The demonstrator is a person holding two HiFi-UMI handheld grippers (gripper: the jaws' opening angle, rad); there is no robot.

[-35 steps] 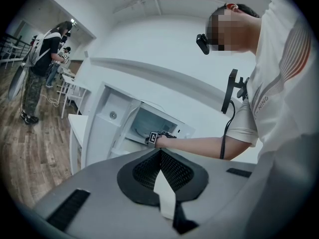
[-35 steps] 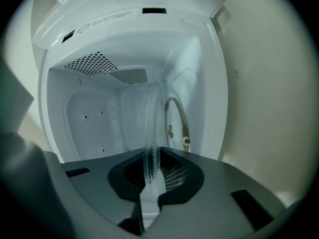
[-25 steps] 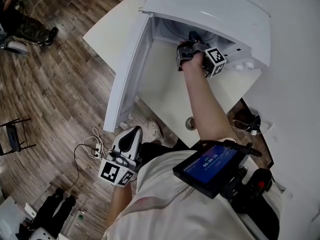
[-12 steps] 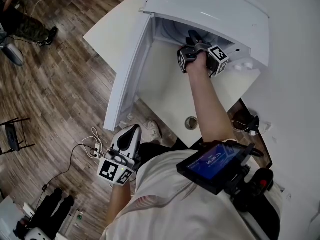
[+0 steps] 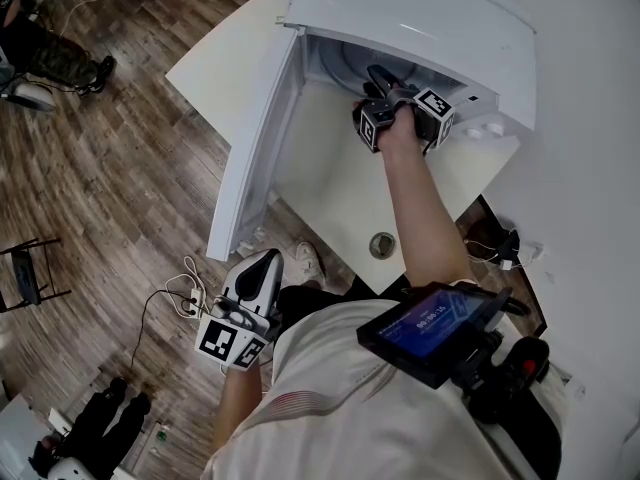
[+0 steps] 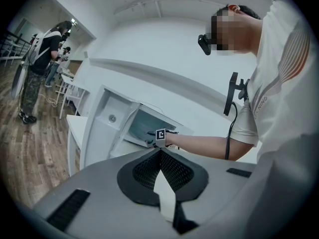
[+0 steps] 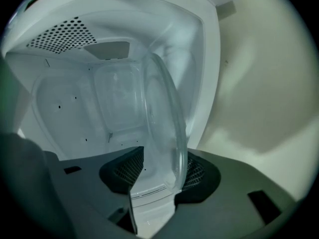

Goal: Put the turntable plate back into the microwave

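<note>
We see a white microwave [image 5: 420,18] on a white table [image 5: 330,193]. Its door [image 5: 255,138] is swung wide open. Our right gripper [image 5: 378,76] reaches into the microwave. Its jaws have just been opening and now stand wide apart. The glass turntable plate [image 7: 162,118] is between them. It stands up on its edge and leans a bit. Its bottom rim sits right by the right pad [image 7: 199,176], and we cannot tell if they touch. The plate is inside the microwave, in front of the back wall [image 7: 65,108]. Our left gripper [image 5: 264,261] hangs low by our body, over the wooden floor [image 5: 120,178]. It is well apart from the microwave. Its jaws are closed tip to tip, with nothing in them.
</note>
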